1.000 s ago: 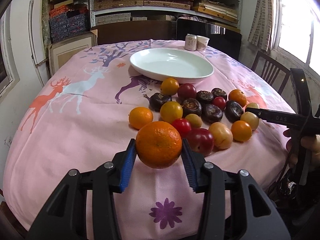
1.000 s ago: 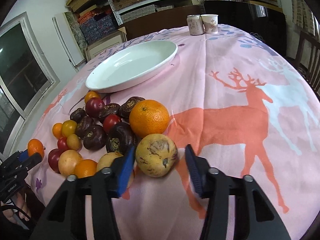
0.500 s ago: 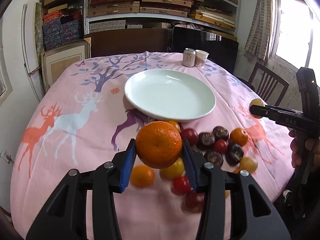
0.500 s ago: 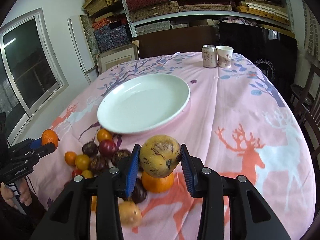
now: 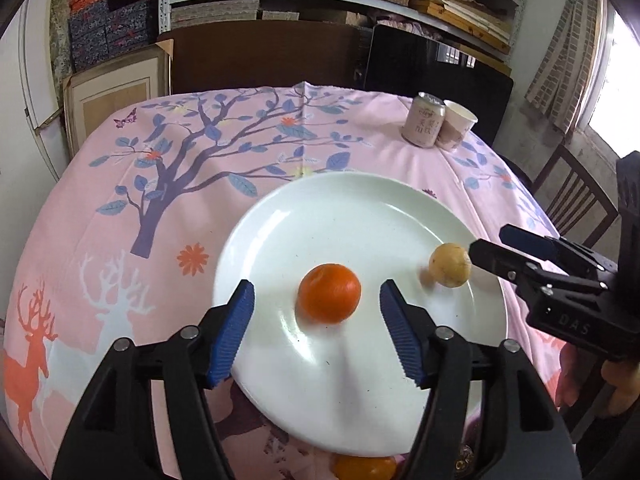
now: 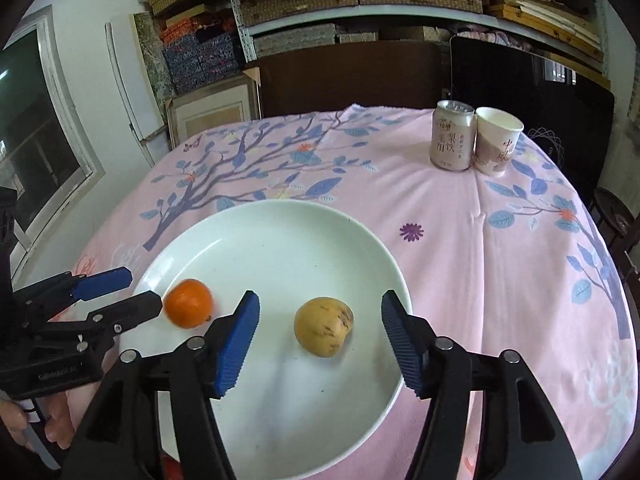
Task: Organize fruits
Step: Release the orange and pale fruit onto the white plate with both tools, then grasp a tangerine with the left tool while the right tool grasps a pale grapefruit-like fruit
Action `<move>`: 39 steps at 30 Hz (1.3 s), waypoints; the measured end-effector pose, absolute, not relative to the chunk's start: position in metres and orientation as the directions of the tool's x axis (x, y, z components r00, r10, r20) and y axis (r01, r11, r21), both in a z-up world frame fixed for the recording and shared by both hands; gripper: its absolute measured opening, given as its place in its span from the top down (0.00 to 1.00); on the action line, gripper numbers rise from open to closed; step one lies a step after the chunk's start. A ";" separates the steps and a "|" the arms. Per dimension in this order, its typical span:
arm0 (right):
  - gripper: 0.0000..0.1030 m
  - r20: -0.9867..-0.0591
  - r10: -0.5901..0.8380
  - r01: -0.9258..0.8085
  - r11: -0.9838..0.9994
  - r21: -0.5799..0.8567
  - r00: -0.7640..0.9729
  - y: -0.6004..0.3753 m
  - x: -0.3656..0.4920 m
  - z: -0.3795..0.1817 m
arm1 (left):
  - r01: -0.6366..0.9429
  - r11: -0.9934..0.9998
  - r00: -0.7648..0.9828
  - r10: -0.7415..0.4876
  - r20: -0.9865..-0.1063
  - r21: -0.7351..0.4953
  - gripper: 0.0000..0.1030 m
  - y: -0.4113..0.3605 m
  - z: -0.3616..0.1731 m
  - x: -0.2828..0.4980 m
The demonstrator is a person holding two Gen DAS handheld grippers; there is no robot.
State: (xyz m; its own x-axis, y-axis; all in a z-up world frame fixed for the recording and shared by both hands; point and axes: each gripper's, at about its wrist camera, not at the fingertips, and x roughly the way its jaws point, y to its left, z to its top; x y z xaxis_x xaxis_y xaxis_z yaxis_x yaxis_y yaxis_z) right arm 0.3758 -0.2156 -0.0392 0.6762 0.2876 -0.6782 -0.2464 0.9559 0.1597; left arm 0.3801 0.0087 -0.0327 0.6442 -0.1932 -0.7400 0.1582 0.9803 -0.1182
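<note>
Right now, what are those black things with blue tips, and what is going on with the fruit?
They are tongs that a person holds, one in each hand, each with a small camera looking along its tips. One picture comes from the left tongs, the other from the right tongs. Both hang over a round white plate on a pink cloth-covered table. Both tongs are opening and grip nothing: the round orange fruit and the yellowish speckled fruit are loose on the plate. A pale drink can and paper cup stand farther back.

Yellow fruit (image 6: 323, 326) btwn opening right tongs (image 6: 320, 340)
</note>
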 end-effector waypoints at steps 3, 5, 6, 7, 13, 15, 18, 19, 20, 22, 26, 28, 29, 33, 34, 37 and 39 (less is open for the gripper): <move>0.36 -0.653 0.291 -0.240 0.956 0.169 0.700 -0.227 0.345 -0.029 | 0.159 0.981 0.690 -0.190 -0.698 -0.110 0.24 0.017 -0.019 0.347; 0.35 -0.646 0.295 -0.241 0.955 0.174 0.704 -0.236 0.320 -0.025 | 0.190 0.977 0.698 -0.207 -0.686 -0.100 0.23 0.018 -0.015 0.316; 0.34 -0.643 0.298 -0.248 0.954 0.169 0.705 -0.239 0.305 -0.024 | 0.204 0.975 0.703 -0.212 -0.679 -0.093 0.22 0.019 -0.014 0.299; 0.34 -0.640 0.300 -0.263 0.952 0.156 0.707 -0.241 0.287 -0.024 | 0.218 0.973 0.707 -0.208 -0.676 -0.071 0.21 0.020 -0.016 0.280; 0.29 -0.626 0.281 -0.323 0.945 0.049 0.727 -0.247 0.187 -0.041 | 0.219 0.975 0.701 -0.187 -0.688 -0.042 0.18 0.041 -0.044 0.198; 0.29 -0.635 0.298 -0.335 0.940 0.065 0.713 -0.249 0.161 -0.055 | 0.201 0.979 0.681 -0.170 -0.712 -0.041 0.18 0.050 -0.060 0.183; 0.29 -0.641 0.302 -0.317 0.944 0.095 0.705 -0.254 0.137 -0.072 | 0.192 0.980 0.659 -0.161 -0.734 -0.042 0.18 0.057 -0.076 0.169; 0.29 -0.644 0.308 -0.311 0.944 0.113 0.700 -0.255 0.130 -0.076 | 0.192 0.981 0.655 -0.155 -0.740 -0.036 0.18 0.056 -0.080 0.166; 0.29 -0.648 0.316 -0.303 0.943 0.136 0.693 -0.256 0.127 -0.080 | 0.190 0.981 0.650 -0.145 -0.746 -0.025 0.19 0.055 -0.084 0.165; 0.29 -0.655 0.323 -0.289 0.943 0.164 0.683 -0.257 0.124 -0.086 | 0.174 0.985 0.645 -0.114 -0.755 0.000 0.21 0.053 -0.089 0.167; 0.29 -0.659 0.313 -0.290 0.945 0.148 0.684 -0.253 0.119 -0.086 | 0.170 0.985 0.619 -0.077 -0.781 0.037 0.36 0.045 -0.098 0.176; 0.29 -0.654 0.310 -0.294 0.946 0.138 0.690 -0.252 0.115 -0.085 | 0.172 0.984 0.599 -0.060 -0.799 0.055 0.43 0.041 -0.105 0.182; 0.29 -0.651 0.309 -0.294 0.946 0.135 0.693 -0.252 0.114 -0.084 | 0.179 0.984 0.591 -0.086 -0.802 0.026 0.51 0.041 -0.107 0.183; 0.39 -0.675 0.308 -0.322 0.940 0.109 0.671 -0.246 0.114 -0.089 | 0.185 0.983 0.628 -0.103 -0.771 0.020 0.64 0.037 -0.100 0.176; 0.44 -0.689 0.312 -0.339 0.935 0.102 0.654 -0.243 0.115 -0.093 | 0.185 0.983 0.643 -0.102 -0.759 0.024 0.64 0.037 -0.096 0.171; 0.49 -0.710 0.325 -0.366 0.925 0.102 0.625 -0.235 0.117 -0.100 | 0.188 0.982 0.662 -0.129 -0.738 -0.004 0.64 0.039 -0.084 0.164; 0.49 -0.708 0.333 -0.363 0.925 0.117 0.622 -0.234 0.119 -0.102 | 0.196 0.980 0.670 -0.149 -0.727 -0.020 0.64 0.040 -0.077 0.158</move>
